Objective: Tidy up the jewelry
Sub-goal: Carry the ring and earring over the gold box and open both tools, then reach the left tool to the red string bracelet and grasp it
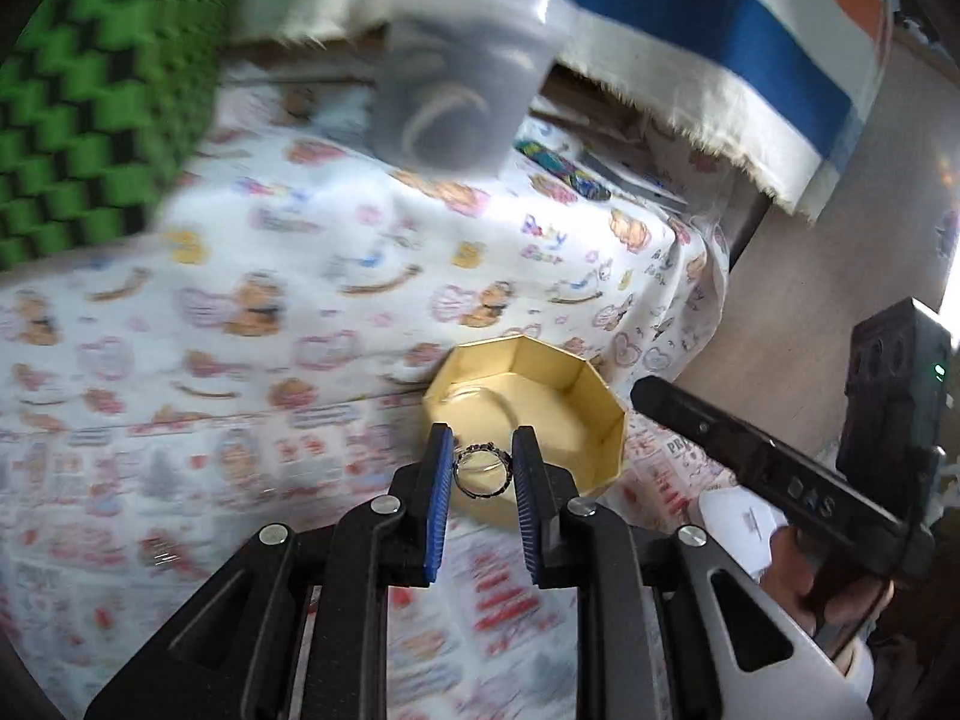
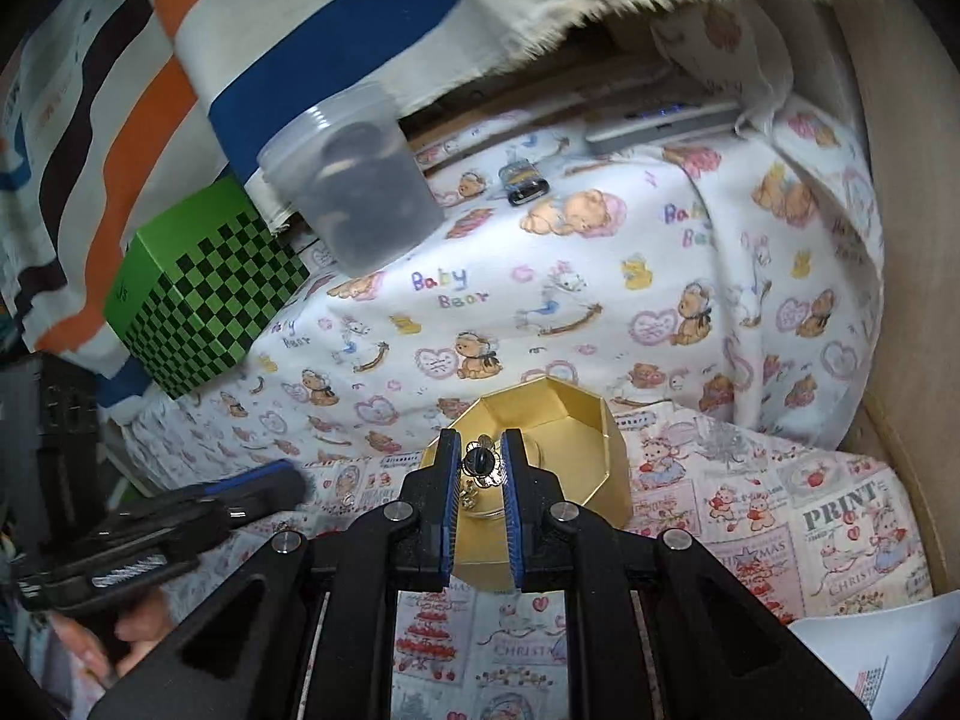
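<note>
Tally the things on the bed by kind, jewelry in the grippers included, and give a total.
Jewelry pieces: 2, a ring in the left hand-held gripper and an earring in the right hand-held gripper
Gold boxes: 1
Clear plastic tubs: 1
Green checkered boxes: 1
Total: 5

A home: baby-bear printed sheet (image 2: 600, 276) and striped blanket (image 2: 288, 60) cover the surface.

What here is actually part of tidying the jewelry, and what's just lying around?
Part of the job:
ring in left gripper
dark-stoned ornament in right gripper
gold box

Lying about:
green checkered box
plastic tub
bear-print cloth
</note>
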Demonstrator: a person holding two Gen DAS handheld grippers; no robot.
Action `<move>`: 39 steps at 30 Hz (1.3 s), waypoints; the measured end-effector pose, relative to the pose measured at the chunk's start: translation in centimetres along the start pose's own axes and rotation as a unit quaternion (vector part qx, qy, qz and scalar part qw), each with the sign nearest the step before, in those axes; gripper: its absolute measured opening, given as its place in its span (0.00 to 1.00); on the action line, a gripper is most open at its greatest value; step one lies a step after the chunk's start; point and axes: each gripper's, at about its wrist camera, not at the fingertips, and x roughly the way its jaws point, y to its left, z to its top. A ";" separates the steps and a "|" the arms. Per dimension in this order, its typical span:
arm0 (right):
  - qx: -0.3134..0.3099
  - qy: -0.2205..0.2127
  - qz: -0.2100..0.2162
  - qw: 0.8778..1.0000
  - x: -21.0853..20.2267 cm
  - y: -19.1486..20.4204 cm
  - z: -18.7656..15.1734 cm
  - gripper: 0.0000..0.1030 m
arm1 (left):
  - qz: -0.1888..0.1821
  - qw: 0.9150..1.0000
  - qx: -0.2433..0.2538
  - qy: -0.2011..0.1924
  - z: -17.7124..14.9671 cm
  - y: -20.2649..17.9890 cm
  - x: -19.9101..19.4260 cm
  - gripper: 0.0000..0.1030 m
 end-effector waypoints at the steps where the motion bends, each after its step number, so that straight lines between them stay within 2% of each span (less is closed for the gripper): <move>1: 0.005 0.001 0.000 1.000 0.2 -0.2 0.0 0.14 | 0.003 1.000 -0.002 0.002 0.1 -0.1 0.7 0.19; 3: 0.016 0.005 0.009 1.000 0.5 -0.8 0.1 0.14 | 0.000 1.000 -0.006 0.009 0.3 -0.3 2.1 0.19; 6: 0.020 0.000 0.004 1.000 0.5 -1.0 0.1 0.14 | -0.027 0.999 -0.003 0.018 -0.1 -0.4 3.2 0.19; 9: 0.018 0.000 0.008 1.000 0.6 -0.9 0.1 0.14 | -0.027 1.000 -0.002 0.008 -0.3 -0.3 3.3 0.19; 10: 0.019 0.001 0.008 1.000 0.7 -0.9 0.0 0.16 | -0.025 1.000 -0.004 0.004 -0.3 -0.2 3.1 0.19; 11: 0.022 0.001 0.008 1.000 0.7 -0.9 0.1 0.20 | -0.023 1.000 -0.006 -0.001 -0.3 0.0 2.9 0.25; 12: 0.026 -0.001 0.006 1.000 0.6 -1.0 0.0 0.32 | -0.022 1.000 -0.008 -0.008 -0.3 0.2 2.4 0.33; 13: 0.029 -0.003 0.001 1.000 0.5 -1.1 0.0 0.43 | -0.016 1.000 -0.009 -0.015 -0.3 0.5 1.7 0.37; 14: 0.031 -0.008 -0.007 0.999 0.2 -1.1 0.0 0.46 | -0.006 1.000 -0.010 -0.023 -0.4 0.7 1.1 0.40; 17: 0.029 -0.020 -0.005 0.999 -0.6 -0.8 0.2 0.46 | 0.031 0.998 0.008 -0.053 -1.2 1.2 -1.7 0.43; 20: 0.014 -0.033 -0.002 0.999 -1.5 0.2 0.2 0.46 | 0.080 0.993 0.037 -0.084 -2.2 1.3 -4.6 0.47; 22: -0.003 -0.040 -0.004 0.999 -1.8 1.2 0.0 0.46 | 0.100 0.988 0.051 -0.109 -2.8 1.4 -6.8 0.54; 24: -0.026 -0.045 -0.005 0.999 -2.1 2.4 -0.3 0.46 | 0.116 0.982 0.059 -0.139 -3.5 1.7 -9.0 0.68; 26: -0.050 -0.048 -0.003 0.998 -2.2 3.7 -0.6 0.46 | 0.134 0.976 0.053 -0.162 -3.9 2.0 -10.5 0.73; 28: -0.067 -0.055 -0.006 0.996 -2.5 4.7 -0.9 0.46 | 0.137 0.974 0.043 -0.175 -4.3 2.5 -11.7 0.74; 33: -0.088 -0.064 -0.002 0.994 -3.0 6.1 -1.5 0.47 | 0.161 0.966 0.026 -0.202 -6.1 3.9 -13.8 0.85; 37: -0.101 -0.074 -0.008 0.992 -3.2 6.9 -1.9 0.55 | 0.169 0.965 0.019 -0.201 -6.4 4.7 -14.1 0.88; 39: -0.110 -0.073 -0.009 0.991 -3.1 7.4 -2.1 0.56 | 0.177 0.962 0.019 -0.208 -6.5 5.0 -14.2 0.90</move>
